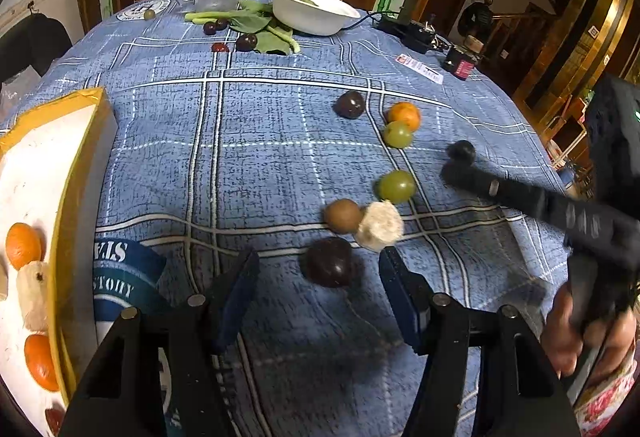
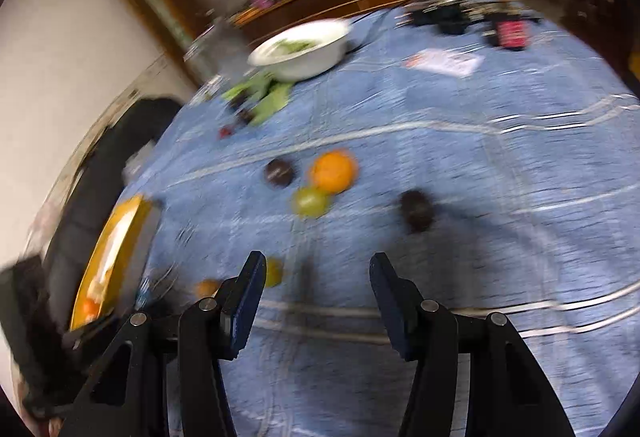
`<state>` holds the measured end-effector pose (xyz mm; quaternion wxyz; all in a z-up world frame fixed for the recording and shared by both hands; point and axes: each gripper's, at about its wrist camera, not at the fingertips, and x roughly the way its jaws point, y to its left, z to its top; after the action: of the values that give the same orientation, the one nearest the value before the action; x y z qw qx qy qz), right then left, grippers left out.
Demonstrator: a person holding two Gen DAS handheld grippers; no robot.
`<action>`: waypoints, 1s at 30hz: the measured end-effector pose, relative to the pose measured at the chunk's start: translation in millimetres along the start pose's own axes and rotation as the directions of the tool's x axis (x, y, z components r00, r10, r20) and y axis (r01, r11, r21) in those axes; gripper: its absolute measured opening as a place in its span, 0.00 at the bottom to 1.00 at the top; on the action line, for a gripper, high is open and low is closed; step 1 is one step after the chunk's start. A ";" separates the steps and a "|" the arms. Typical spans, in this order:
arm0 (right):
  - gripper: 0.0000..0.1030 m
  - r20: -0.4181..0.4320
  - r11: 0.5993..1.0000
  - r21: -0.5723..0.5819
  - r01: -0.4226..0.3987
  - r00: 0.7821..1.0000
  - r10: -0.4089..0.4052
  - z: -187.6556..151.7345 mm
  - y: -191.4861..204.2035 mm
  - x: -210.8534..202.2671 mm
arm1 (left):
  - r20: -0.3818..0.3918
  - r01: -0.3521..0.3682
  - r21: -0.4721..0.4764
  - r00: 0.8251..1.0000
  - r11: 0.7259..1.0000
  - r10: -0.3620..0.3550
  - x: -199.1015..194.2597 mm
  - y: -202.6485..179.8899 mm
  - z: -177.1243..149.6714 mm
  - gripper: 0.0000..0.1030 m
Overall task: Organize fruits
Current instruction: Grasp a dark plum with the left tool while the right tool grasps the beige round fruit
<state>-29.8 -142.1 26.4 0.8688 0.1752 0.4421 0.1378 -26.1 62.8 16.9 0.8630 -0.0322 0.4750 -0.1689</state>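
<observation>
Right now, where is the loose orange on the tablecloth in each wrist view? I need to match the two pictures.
Left wrist: the orange sits right of centre, touching a green fruit just below it.
Right wrist: the orange is near the middle, blurred, with the green fruit at its lower left.
Shared landmark: the white bowl at the far side of the table.

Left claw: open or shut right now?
Open. The left claw has its fingers spread wide and empty, with the dark plum lying on the cloth between the tips, not gripped.
</observation>
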 end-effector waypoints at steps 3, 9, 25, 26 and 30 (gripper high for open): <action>0.56 -0.042 0.997 -0.075 -0.031 0.999 0.028 -7.5 21.1 12.0 | 0.000 0.001 0.028 1.000 1.000 -0.001 8.2 -2.1 1.4 0.33; 0.56 -0.068 0.989 -0.144 -0.042 0.997 0.032 -18.1 41.9 20.5 | 0.028 -0.027 0.103 0.999 0.994 0.025 13.7 -16.4 -0.1 0.32; 0.45 -0.069 0.947 -0.308 0.088 0.991 -0.115 -28.0 77.6 39.5 | 0.092 -0.059 -0.002 0.994 0.998 0.059 -47.9 24.5 -6.7 0.22; 0.38 -0.064 0.941 -0.321 0.107 0.989 -0.134 -28.9 80.2 41.2 | 0.100 -0.056 -0.007 0.993 0.998 0.057 -51.9 25.8 -7.2 0.22; 0.31 -0.049 0.924 -0.352 0.148 0.983 -0.176 -33.6 89.7 42.1 | 0.121 -0.050 -0.005 0.991 0.999 0.050 -61.8 23.3 -8.7 0.22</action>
<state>-40.7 -38.6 16.0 0.8762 -0.0232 0.4580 0.1481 -57.6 105.5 57.1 0.8941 -0.0311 0.4227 -0.1445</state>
